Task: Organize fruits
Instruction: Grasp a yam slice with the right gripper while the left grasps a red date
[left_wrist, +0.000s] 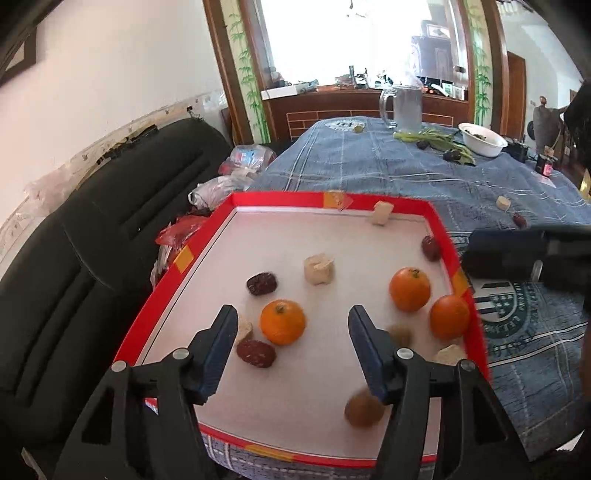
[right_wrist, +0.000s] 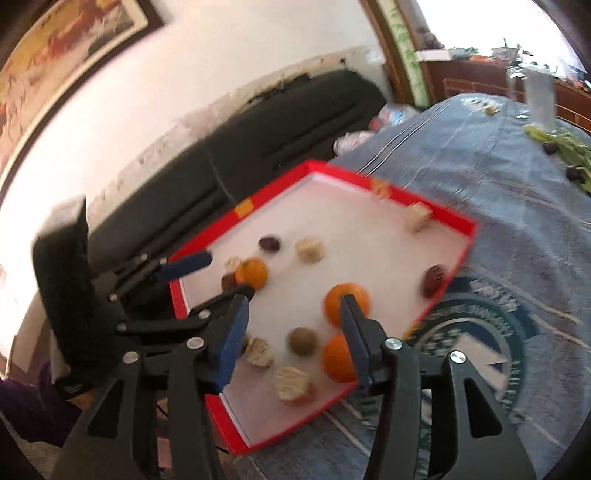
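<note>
In the left wrist view, the left gripper (left_wrist: 291, 321) hung over the red tray (left_wrist: 192, 266) with its jaws apart and empty, while 3 oranges (left_wrist: 283, 322), dark dates (left_wrist: 261, 283) and pale chunks (left_wrist: 319, 269) lay on the tray's white floor. In the right wrist view, the right gripper (right_wrist: 295, 306) stood likewise spread, gripping nothing, above a blurred brown fruit (right_wrist: 303, 341) and 2 oranges near the tray's near corner.

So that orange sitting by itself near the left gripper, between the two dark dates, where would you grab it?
Probably across its round middle, from above. The orange sits stem-up in the red tray with a dark date close by its near left side, so the fingers are best placed on its freer left and right flanks. The left gripper is open and looks wide enough.
</note>
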